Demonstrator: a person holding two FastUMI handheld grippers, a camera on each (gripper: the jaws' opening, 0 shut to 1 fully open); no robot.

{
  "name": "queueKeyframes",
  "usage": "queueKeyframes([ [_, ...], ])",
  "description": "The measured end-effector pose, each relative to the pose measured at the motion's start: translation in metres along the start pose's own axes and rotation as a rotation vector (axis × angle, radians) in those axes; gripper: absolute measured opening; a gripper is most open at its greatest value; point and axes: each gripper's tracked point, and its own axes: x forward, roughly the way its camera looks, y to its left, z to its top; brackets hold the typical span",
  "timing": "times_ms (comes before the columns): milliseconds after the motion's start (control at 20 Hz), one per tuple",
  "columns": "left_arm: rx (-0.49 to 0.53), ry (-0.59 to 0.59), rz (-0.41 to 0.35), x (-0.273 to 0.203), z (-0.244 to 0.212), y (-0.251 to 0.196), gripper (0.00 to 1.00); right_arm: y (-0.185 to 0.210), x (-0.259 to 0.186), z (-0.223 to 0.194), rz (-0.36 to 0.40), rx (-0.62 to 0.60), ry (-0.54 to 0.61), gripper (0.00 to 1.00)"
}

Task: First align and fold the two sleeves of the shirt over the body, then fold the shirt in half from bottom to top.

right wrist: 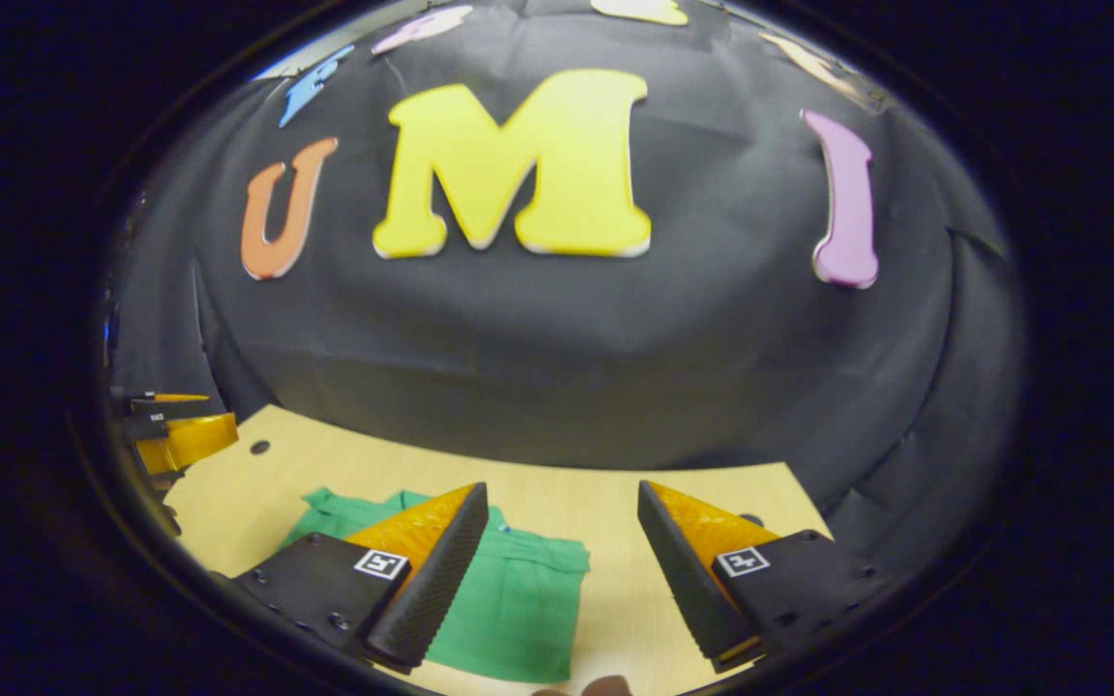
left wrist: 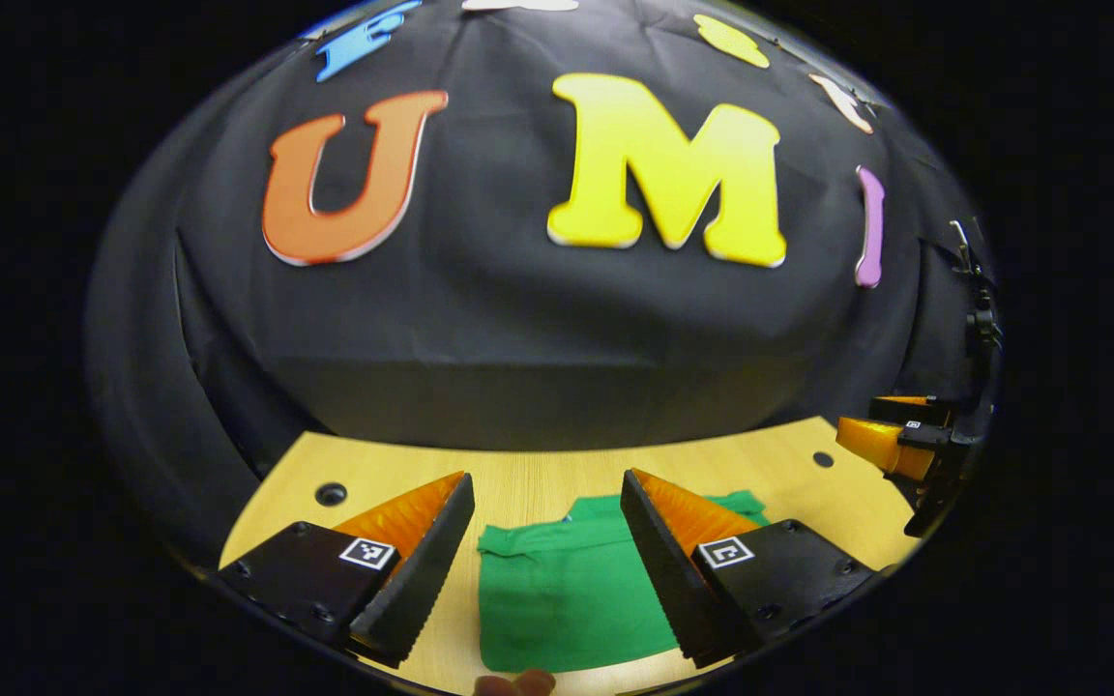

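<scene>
Both the left tongs (left wrist: 547, 493) and the right tongs (right wrist: 562, 503) gape wide, level and apart.

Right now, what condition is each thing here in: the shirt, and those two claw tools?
green shirt: lying flat on the wooden table, already folded into a compact block, held by nothing.
left gripper: open, raised above the shirt, touching nothing.
right gripper: open, over the shirt's right edge, holding nothing.

green shirt (right wrist: 518, 599) on table (right wrist: 605, 493), right claw (right wrist: 562, 570) spread
</scene>
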Motion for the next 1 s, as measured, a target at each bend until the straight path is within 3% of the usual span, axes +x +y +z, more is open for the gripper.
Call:
queueKeyframes([
  [250, -0.032, -0.206, 0.024, -0.105, 0.089, -0.014, 0.97, 0.018, -0.127, 0.076, -0.065, -0.003, -0.244, 0.96],
  [400, -0.017, -0.283, 0.051, -0.160, 0.114, -0.021, 0.97, 0.026, -0.187, 0.086, -0.106, -0.019, -0.330, 0.97],
  [550, -0.032, -0.313, 0.080, -0.201, 0.116, -0.027, 0.97, 0.040, -0.234, 0.084, -0.097, -0.016, -0.355, 0.98],
  [800, -0.033, -0.317, 0.087, -0.239, 0.107, -0.035, 0.97, 0.055, -0.287, 0.089, -0.098, -0.041, -0.423, 0.96],
  [1000, -0.040, -0.332, 0.093, -0.253, 0.111, -0.038, 0.97, 0.056, -0.290, 0.087, -0.097, -0.019, -0.408, 0.96],
])
